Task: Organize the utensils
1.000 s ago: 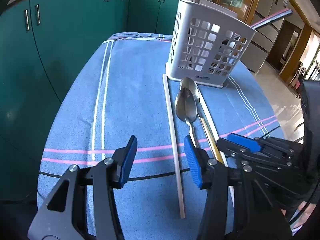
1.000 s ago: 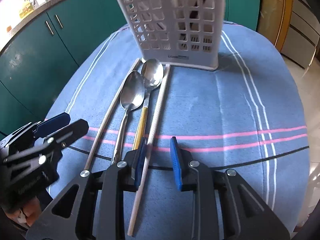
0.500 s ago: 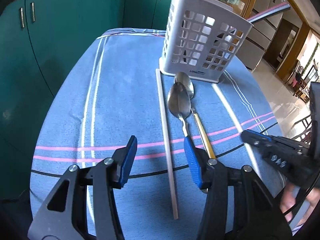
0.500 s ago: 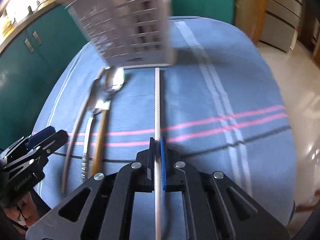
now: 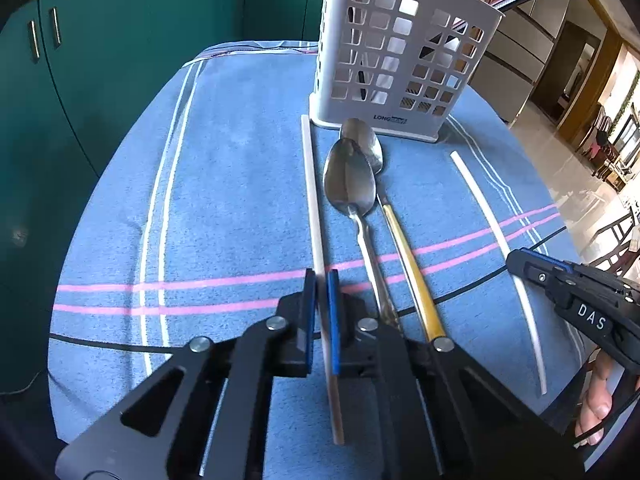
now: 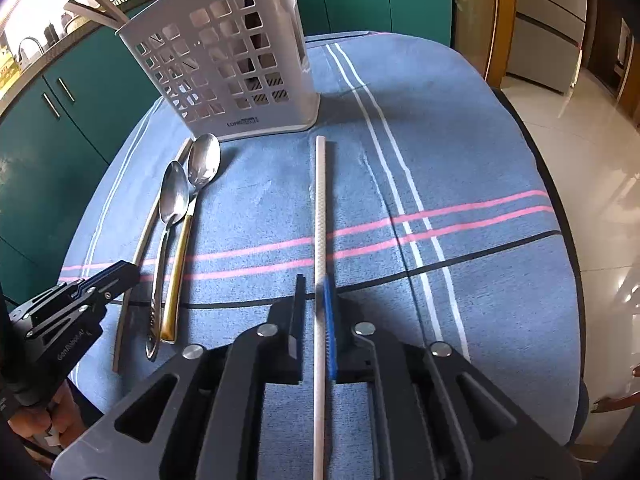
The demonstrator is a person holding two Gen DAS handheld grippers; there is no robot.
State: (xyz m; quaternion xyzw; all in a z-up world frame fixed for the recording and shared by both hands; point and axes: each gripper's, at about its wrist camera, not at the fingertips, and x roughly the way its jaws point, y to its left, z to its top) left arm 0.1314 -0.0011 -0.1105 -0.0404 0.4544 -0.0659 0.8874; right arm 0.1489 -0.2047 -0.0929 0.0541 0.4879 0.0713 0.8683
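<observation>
A white slotted utensil holder (image 5: pixel 404 52) stands at the far end of the blue cloth; it also shows in the right wrist view (image 6: pixel 228 68). In front of it lie a silver spoon (image 5: pixel 350 184) and a gold-handled spoon (image 5: pixel 404 248). My left gripper (image 5: pixel 320 312) is shut on a white chopstick (image 5: pixel 312 184) left of the spoons. My right gripper (image 6: pixel 314 312) is closed around a second white chopstick (image 6: pixel 321 208), apart to the right. It looks slightly parted on the left side.
The table carries a blue striped cloth (image 5: pixel 224 200). Teal cabinets (image 5: pixel 100 40) stand behind and to the left. The holder has other utensils in it. The table's right edge (image 6: pixel 560 200) drops to a tiled floor.
My left gripper has shut on the left chopstick. My right gripper shut on the right chopstick and carried it to the right, away from the spoons.
</observation>
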